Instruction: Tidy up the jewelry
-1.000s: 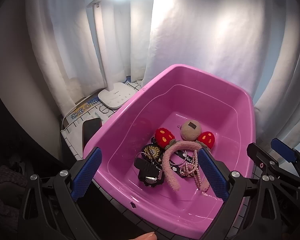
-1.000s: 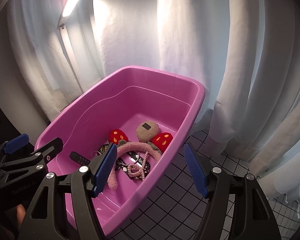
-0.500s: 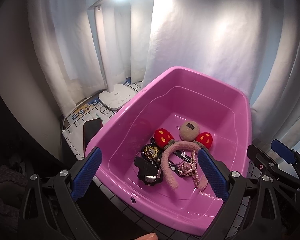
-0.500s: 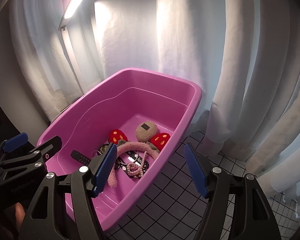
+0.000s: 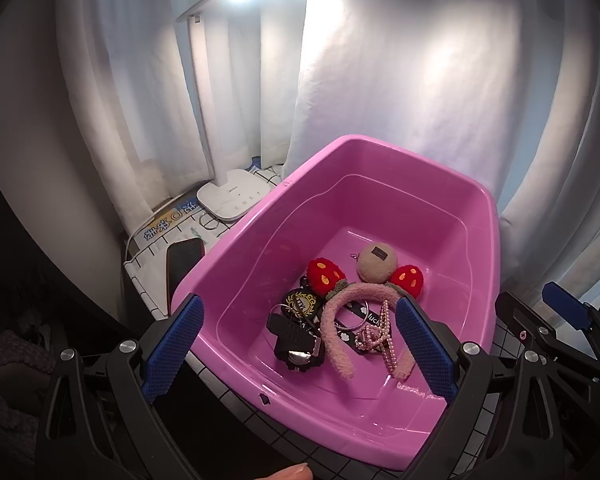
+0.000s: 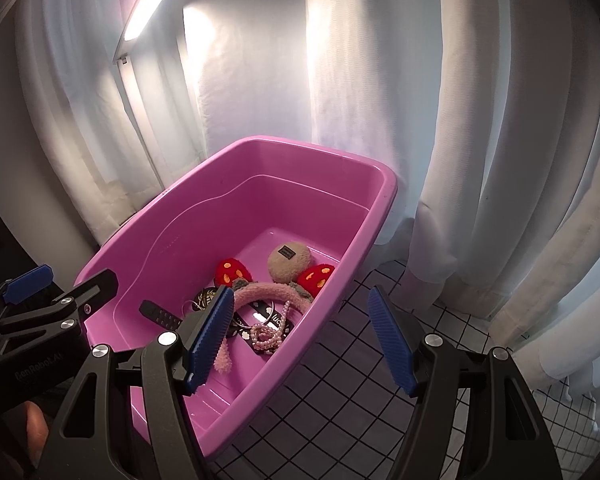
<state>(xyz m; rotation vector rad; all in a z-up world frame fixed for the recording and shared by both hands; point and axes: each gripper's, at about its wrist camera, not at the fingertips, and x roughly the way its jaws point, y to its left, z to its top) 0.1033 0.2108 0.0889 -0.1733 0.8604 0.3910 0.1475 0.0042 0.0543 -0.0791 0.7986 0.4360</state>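
The left gripper (image 5: 296, 346) fills the bottom of its view with its blue-padded jaws spread wide and nothing between them; it hangs over the near end of a pink tub (image 5: 380, 436), above the things on the tub floor; the right gripper (image 6: 300, 338) sits at the bottom of its own view, jaws likewise wide apart and empty, its left finger over the tub's inside and its right finger over the checked tablecloth (image 6: 340, 392) beside the tub.

On the tub floor, in the lower middle of the left view, lies a small heap: a fuzzy pink headband (image 5: 336, 332) with two red strawberry ears; a round beige puff (image 5: 377, 262) just behind it, between the ears; a pink bead necklace (image 5: 380, 336) bunched inside the band's arch; a black watch (image 5: 296, 346) to the left of the band; a black round badge (image 5: 302, 303) behind the watch.

Outside the tub, at the middle left of the left view, a white desk lamp (image 5: 234, 196) stands on the cloth, with a dark phone (image 5: 184, 258) nearer the camera; white curtains (image 6: 480, 140) hang behind everything.
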